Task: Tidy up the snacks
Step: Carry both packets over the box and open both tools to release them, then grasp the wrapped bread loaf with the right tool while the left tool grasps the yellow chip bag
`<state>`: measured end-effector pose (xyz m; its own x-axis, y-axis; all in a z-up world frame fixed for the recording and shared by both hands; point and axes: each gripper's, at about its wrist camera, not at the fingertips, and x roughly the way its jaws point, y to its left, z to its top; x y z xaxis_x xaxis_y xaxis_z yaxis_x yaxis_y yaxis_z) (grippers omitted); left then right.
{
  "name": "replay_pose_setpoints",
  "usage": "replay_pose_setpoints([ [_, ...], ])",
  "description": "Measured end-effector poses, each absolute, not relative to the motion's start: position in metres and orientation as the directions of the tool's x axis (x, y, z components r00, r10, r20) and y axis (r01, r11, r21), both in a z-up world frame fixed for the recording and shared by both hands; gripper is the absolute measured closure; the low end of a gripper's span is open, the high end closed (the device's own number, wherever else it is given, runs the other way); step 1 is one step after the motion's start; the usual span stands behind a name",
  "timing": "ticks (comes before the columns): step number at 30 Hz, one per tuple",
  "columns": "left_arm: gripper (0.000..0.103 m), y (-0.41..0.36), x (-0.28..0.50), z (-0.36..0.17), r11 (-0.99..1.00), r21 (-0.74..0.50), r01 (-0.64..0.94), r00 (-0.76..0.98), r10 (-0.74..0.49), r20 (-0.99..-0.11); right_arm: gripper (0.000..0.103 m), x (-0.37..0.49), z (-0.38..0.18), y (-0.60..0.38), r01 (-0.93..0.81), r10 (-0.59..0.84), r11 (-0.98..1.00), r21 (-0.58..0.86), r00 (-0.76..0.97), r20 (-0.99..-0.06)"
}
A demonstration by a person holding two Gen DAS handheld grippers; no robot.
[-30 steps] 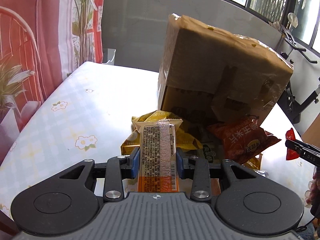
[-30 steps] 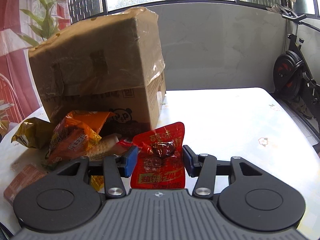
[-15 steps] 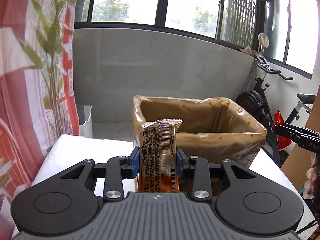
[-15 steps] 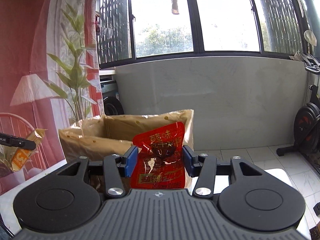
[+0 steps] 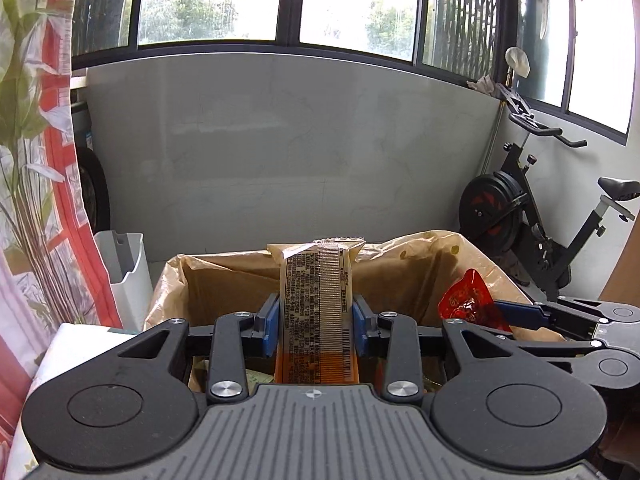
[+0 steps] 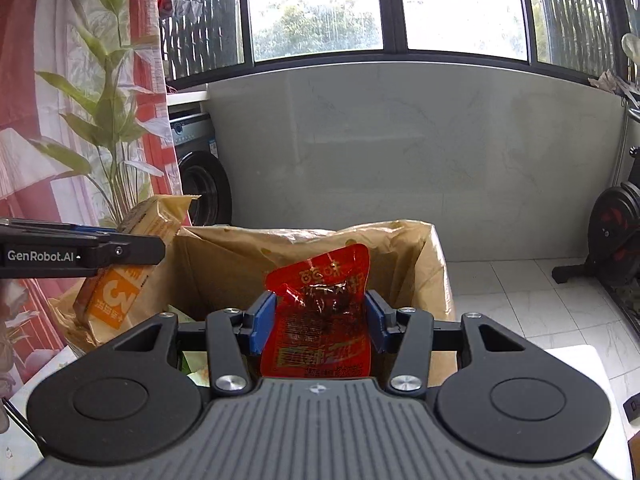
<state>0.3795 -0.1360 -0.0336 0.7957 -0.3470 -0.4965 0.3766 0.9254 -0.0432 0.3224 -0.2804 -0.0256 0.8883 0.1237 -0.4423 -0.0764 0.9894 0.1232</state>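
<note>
left jaws clamp orange snack bar (image 5: 316, 304), right jaws clamp red pouch (image 6: 320, 320), both above open cardboard box (image 6: 424, 256)

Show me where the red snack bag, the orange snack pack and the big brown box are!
red snack bag (image 6: 320, 320), right wrist view, on its crinkly middle.
orange snack pack (image 5: 318, 312), left wrist view, on its printed back.
big brown box (image 6: 232, 264), right wrist view, on its inner back wall.
</note>
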Motion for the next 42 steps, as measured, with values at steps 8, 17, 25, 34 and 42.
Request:
replay_pose_setpoints([
  [8,0.032,-0.125,0.377,-0.037,0.923,-0.063,0.380,0.787,-0.359,-0.502,0.031,0.319,-0.034,-0.282,-0.055,0.108,0.991,0.122,0.868,-0.485],
  [17,0.032,-0.073,0.334,-0.018,0.912,-0.059,0.406,0.772,-0.377,-0.512,0.030,0.271,-0.016,-0.290,-0.076,0.167,0.969,0.237,0.903,-0.396],
  [25,0.032,-0.013,0.273,-0.030,0.931,-0.063,0.359,0.779,-0.336,-0.529,0.030,0.211,-0.021,-0.273,-0.093,0.191,0.954,0.284,0.922,-0.337],
  [34,0.032,0.035,0.237,-0.081,0.967,-0.049,0.252,0.783,-0.233,-0.577,0.027,0.172,-0.081,-0.229,-0.039,0.212,0.939,0.341,0.846,-0.489],
  [42,0.027,0.051,0.221,-0.119,0.982,-0.074,0.175,0.780,-0.184,-0.598,0.022,0.173,-0.138,-0.186,0.011,0.281,0.932,0.362,0.607,-0.743],
])
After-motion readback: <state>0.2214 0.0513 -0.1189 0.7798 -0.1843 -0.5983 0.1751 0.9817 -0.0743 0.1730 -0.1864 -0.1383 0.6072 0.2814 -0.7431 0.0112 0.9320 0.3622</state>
